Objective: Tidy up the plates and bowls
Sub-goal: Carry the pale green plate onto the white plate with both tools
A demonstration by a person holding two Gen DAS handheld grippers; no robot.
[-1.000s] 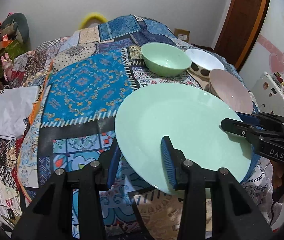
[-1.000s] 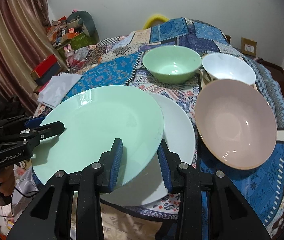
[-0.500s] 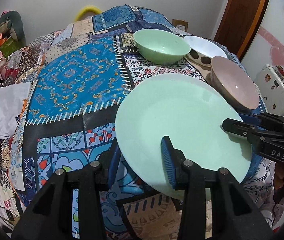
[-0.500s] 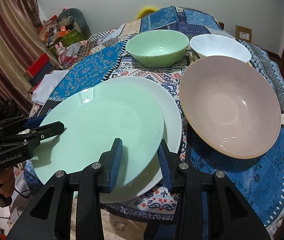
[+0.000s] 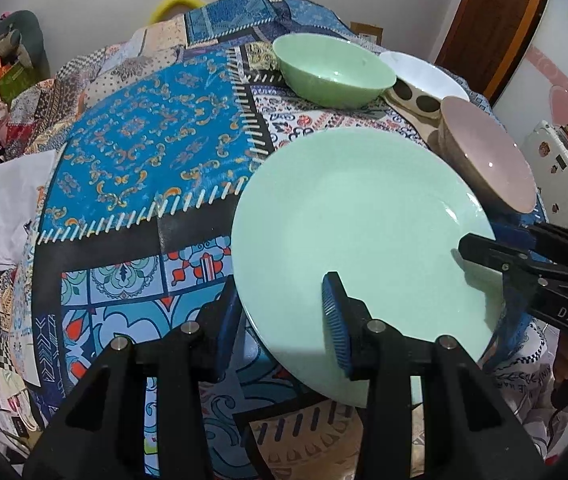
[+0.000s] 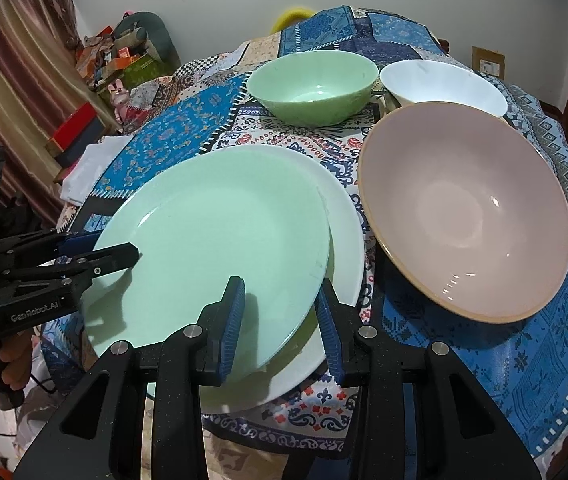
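Note:
A pale green plate [image 5: 355, 232] [image 6: 212, 240] hangs between both grippers, just above a white plate [image 6: 345, 232] that shows under its right edge. My left gripper [image 5: 282, 312] is shut on the green plate's near-left rim, one finger under it and one on top. My right gripper [image 6: 280, 312] is shut on the opposite rim, and each gripper shows in the other's view [image 5: 483, 250] [image 6: 116, 258]. A pink bowl [image 6: 463, 216] [image 5: 487, 160] stands right of the plates. Behind them are a green bowl [image 6: 311, 84] [image 5: 331, 70] and a white bowl [image 6: 439, 80] [image 5: 423, 76].
A patchwork cloth [image 5: 132, 152] covers the round table. White folded fabric [image 5: 0, 208] lies past its left edge, near shelves of toys and boxes [image 6: 116, 64]. A white case [image 5: 559, 176] and a wooden door [image 5: 495, 28] are on the right.
Both grippers have sunk with the green plate, which now hangs lower over the white plate. The bowls look nearer and larger. Both grips are unchanged.

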